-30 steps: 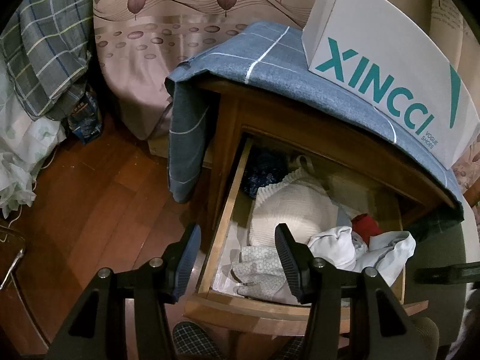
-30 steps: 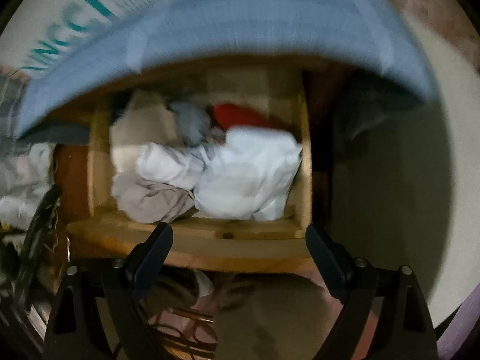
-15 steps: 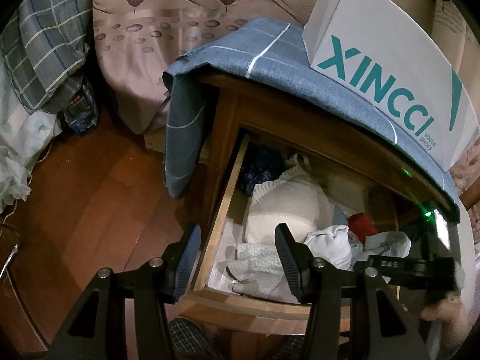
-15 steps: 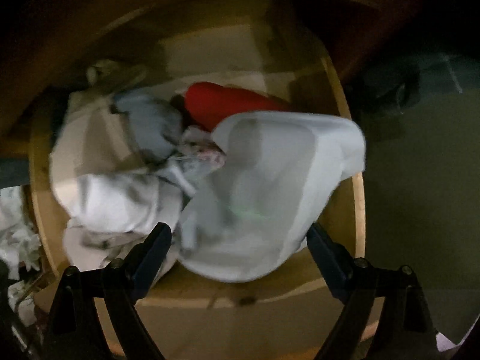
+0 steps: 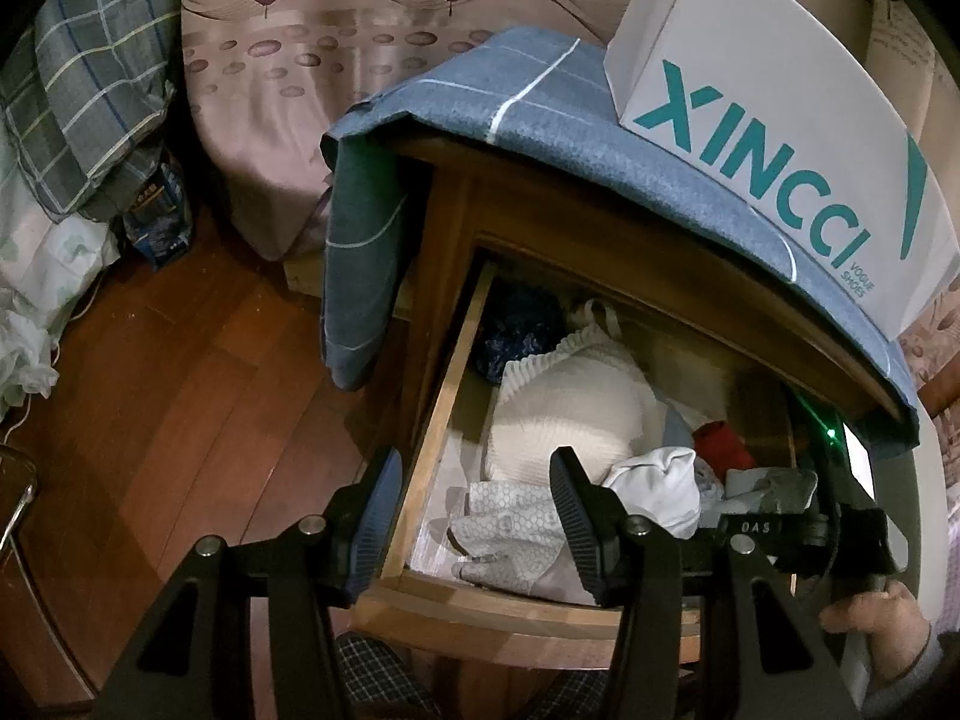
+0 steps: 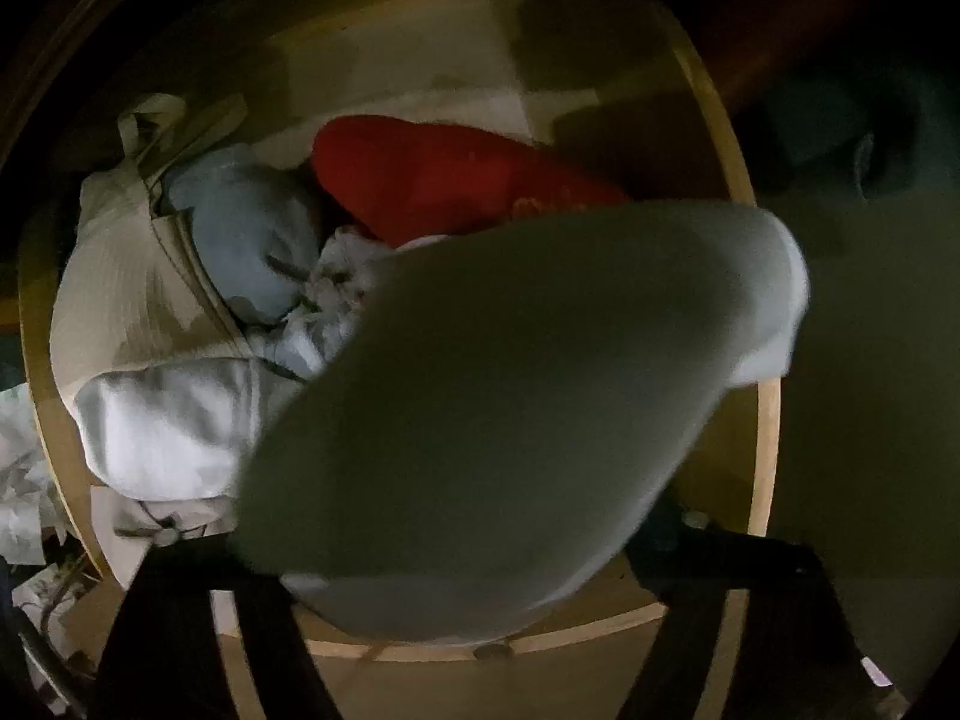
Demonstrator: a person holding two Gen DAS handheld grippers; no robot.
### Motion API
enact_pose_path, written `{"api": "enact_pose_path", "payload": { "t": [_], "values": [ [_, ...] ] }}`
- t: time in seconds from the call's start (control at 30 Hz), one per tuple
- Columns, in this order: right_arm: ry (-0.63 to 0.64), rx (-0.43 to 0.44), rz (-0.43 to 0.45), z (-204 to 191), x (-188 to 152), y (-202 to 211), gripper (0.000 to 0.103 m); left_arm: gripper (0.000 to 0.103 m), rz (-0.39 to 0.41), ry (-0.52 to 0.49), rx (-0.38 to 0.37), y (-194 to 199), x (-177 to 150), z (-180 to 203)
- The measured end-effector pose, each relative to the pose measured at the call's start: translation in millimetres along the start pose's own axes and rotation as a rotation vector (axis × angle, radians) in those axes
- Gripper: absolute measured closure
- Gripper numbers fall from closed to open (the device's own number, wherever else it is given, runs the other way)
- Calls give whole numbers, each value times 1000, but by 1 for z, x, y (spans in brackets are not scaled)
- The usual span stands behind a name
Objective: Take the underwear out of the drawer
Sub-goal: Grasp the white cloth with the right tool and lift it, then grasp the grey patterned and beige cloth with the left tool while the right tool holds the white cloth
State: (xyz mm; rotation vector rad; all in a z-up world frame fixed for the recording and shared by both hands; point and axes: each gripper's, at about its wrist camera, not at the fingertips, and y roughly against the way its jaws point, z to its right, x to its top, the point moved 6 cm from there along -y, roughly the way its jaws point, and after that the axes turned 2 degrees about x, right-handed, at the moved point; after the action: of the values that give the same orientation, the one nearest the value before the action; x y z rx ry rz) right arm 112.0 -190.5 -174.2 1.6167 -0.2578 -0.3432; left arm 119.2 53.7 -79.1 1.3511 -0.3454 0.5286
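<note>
Drawer (image 5: pixel 414 480) of a wooden nightstand (image 5: pixel 600 246) stands pulled out, full of crumpled clothes. A blue checked cloth (image 5: pixel 480 96) drapes over the nightstand top and hangs down its left side, and a white shoebox (image 5: pixel 780 108) with teal lettering sits on it.

Inside the drawer, from the left wrist view: a cream ribbed garment (image 5: pixel 564 414) toward the back, a dark blue lace piece (image 5: pixel 516 336) behind it in the corner, a patterned pale cloth (image 5: pixel 510 534) at the front, a white bundle (image 5: pixel 660 486) beside it, and a red garment (image 5: pixel 720 444) toward the right.

The left gripper (image 5: pixel 474 516) hovers above the drawer's front left corner, jaws parted with nothing between them, one finger over the floor (image 5: pixel 180 390) and the other over the clothes.

The right gripper (image 6: pixel 480 570) points down into the right part of the drawer. Its jaws have just been closing, and pale grey-white underwear (image 6: pixel 510 408) bulges up between them, filling most of that view and hiding the fingertips, so I cannot tell whether the pads press on it. The underwear lies in the drawer's front right part, over the red garment's near edge. In the left wrist view a hand (image 5: pixel 876 624) grips the right gripper's body at the lower right.
</note>
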Motion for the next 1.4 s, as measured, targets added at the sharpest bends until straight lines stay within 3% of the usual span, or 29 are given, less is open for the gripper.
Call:
{"api": "enact_pose_path", "payload": {
  "t": [0.23, 0.43, 0.6, 0.77, 0.87, 1.1, 1.2, 1.4],
  "values": [
    [120, 3, 42, -2, -12, 8, 75, 50, -13, 0, -1, -3, -1, 2],
    [196, 16, 104, -6, -21, 24, 88, 50, -62, 12, -31, -10, -4, 2],
    [221, 25, 188, -3, -23, 45, 91, 50, -191, 43, -123, -28, -12, 5],
    [231, 29, 245, 7, -34, 68, 91, 50, -231, -44, -99, -34, -16, 21],
    [220, 39, 277, 15, -41, 80, 91, 50, -279, -78, -128, -39, -23, 38],
    [193, 150, 262, 28, -36, 84, 91, 50, -445, -57, -213, -66, -43, 71],
    [177, 201, 251, 22, -30, 75, 91, 43, -495, -22, -206, -77, -44, 74],
    [184, 201, 248, 21, -30, 72, 91, 36, -562, -2, -177, -94, -48, 80]
  ]
}}
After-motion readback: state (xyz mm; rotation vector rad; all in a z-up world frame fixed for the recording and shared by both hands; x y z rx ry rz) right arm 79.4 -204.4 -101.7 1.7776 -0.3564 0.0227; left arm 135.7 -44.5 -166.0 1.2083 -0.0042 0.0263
